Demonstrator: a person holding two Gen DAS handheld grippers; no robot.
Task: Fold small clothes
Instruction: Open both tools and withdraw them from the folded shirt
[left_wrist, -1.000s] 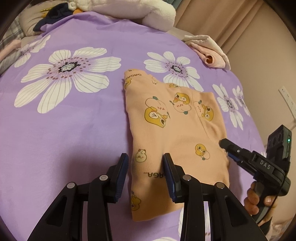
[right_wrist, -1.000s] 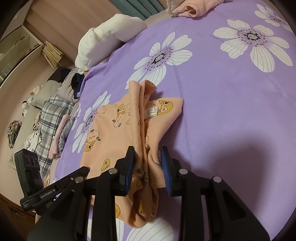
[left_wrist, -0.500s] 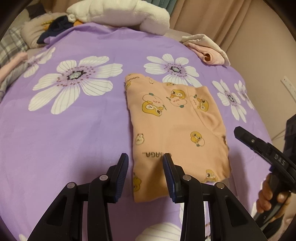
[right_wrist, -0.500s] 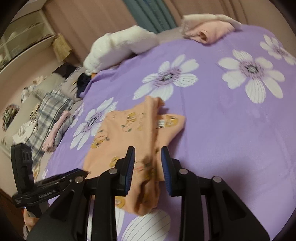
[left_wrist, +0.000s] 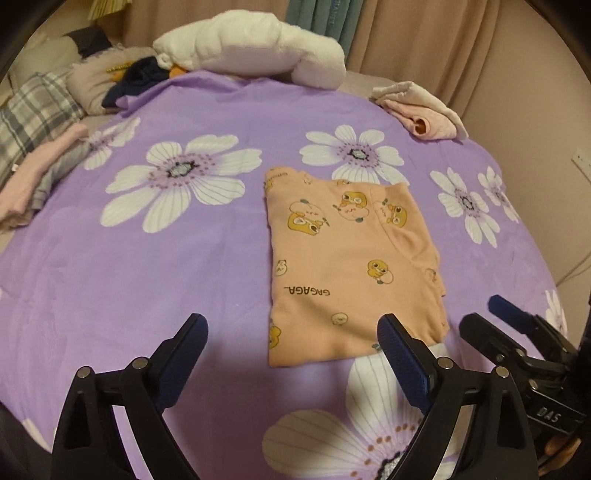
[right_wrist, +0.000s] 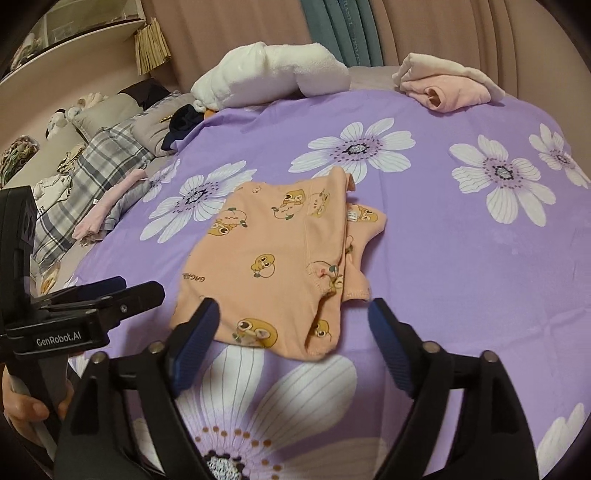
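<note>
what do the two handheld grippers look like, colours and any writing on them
Both the left gripper and right gripper are black plastic with silver rivets and ribbed dark blue pads. The left reads "GenRobot.AI", the right "DAS", in white.

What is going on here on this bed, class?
A person holds a gripper in each hand over a purple flowered bedspread. A peach printed garment lies folded flat on it, with nothing gripping it. The jaws of the left gripper and the right gripper are opening, with no cloth pinched between them. More folded clothes sit at the far edge.
</note>
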